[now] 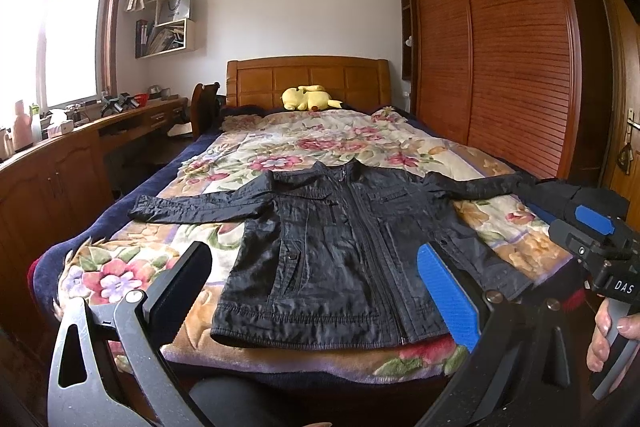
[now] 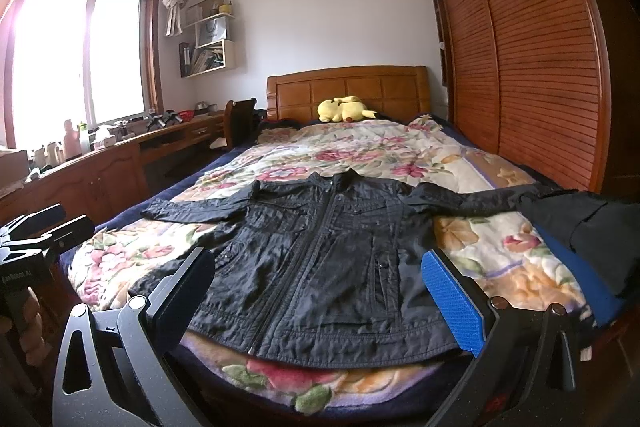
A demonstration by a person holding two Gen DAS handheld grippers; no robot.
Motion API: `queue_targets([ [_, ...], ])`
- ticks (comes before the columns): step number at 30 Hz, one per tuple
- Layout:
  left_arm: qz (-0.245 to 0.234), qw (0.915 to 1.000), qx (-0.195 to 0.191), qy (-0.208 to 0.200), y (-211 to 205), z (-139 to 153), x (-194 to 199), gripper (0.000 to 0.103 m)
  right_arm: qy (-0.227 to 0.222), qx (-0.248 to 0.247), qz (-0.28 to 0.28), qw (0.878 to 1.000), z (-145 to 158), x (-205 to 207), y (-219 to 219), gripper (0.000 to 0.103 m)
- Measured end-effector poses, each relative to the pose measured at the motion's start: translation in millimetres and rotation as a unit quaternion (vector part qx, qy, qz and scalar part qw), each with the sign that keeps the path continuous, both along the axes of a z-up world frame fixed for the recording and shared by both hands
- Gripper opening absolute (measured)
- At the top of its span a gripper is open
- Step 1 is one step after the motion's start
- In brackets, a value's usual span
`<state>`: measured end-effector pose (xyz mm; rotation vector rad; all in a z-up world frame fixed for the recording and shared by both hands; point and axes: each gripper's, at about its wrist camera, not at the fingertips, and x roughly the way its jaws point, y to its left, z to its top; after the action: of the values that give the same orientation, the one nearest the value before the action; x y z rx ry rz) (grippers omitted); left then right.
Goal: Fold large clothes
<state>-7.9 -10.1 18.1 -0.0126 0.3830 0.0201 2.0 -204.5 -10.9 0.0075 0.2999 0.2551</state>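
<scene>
My left gripper and right gripper hang spread wide, empty, at the bed's foot; black jacket lies flat, zipped, sleeves out — I judge no fold begun.

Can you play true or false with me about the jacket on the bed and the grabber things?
1. The black jacket lies spread flat on the flowery blanket. True.
2. The jacket is zipped shut. True.
3. The left gripper is holding a sleeve. False: it is open and holds nothing.
4. The right gripper is open. True.
5. A yellow plush toy sits on the jacket. False: it lies by the headboard.
</scene>
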Motion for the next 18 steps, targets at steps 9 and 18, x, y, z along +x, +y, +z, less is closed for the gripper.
queue_targets([
  [9, -0.002, 1.0000, -0.002, -0.002, 1.2, 0.8, -0.6, 0.103, -0.001, 0.000, 0.000, 1.000, 0.7, -0.8, -0.8, 0.103],
  [18, 0.004, 1.0000, 0.000, -0.003, 3.2, 0.6, -0.3, 0.103, -0.001, 0.000, 0.000, 1.000, 1.0, -1.4, -0.9, 0.103],
])
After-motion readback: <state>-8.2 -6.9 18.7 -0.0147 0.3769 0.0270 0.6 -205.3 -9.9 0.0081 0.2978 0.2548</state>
